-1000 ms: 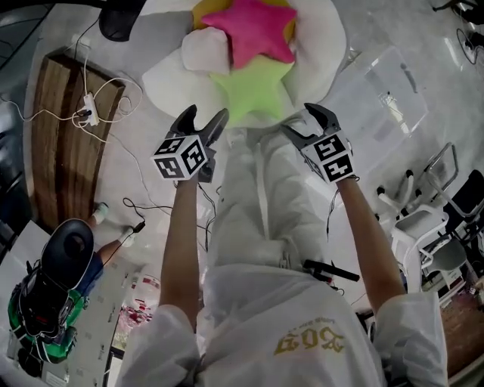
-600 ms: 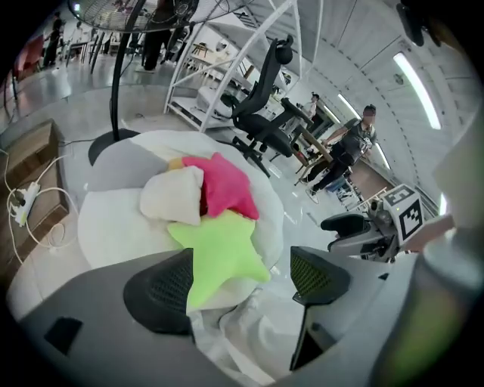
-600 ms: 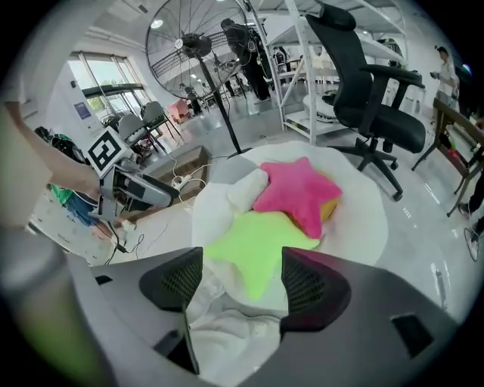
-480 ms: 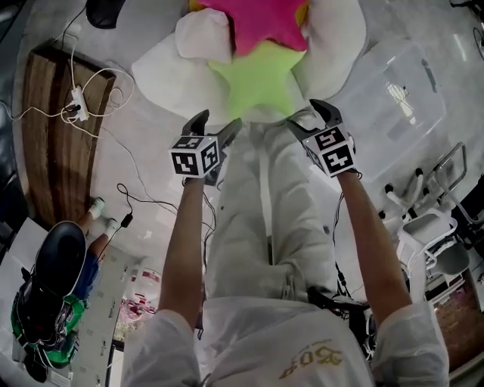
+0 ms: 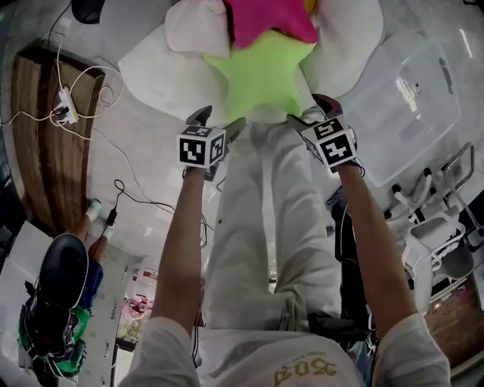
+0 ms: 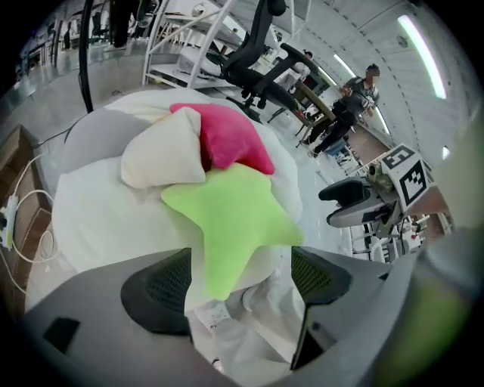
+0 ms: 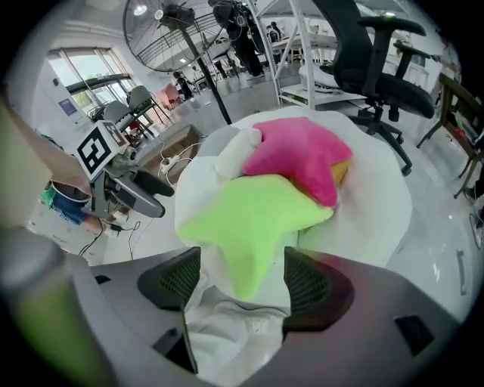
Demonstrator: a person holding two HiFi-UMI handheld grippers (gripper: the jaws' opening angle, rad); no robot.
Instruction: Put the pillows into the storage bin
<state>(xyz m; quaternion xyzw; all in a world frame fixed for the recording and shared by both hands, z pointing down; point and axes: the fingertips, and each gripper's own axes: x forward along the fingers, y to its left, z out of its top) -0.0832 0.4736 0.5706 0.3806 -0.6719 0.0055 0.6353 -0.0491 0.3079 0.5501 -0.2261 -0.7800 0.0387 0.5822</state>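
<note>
A lime-green star pillow (image 5: pixel 265 72) lies on a big white cushion (image 5: pixel 151 72), with a pink star pillow (image 5: pixel 276 19) and a small white pillow (image 5: pixel 197 30) behind it. My left gripper (image 5: pixel 219 121) hangs open just short of the green star's (image 6: pixel 227 219) near left side. My right gripper (image 5: pixel 310 109) is open at its near right side; its jaws have just been opening. In each gripper view the star's lower point (image 7: pixel 249 219) shows in the gap beyond the pads, untouched. Left gripper (image 6: pixel 238 287) and right gripper (image 7: pixel 242 283) hold nothing.
A clear plastic storage bin (image 5: pixel 408 98) stands on the floor to the right of the cushion. A wooden bench (image 5: pixel 45 128) with a power strip and white cables is at the left. Office chairs (image 7: pixel 378 53), a standing fan (image 7: pixel 178 19) and people surround the area.
Both grippers have come down toward the green star pillow, side by side. The pillows now sit closer to the fingertips in the head view.
</note>
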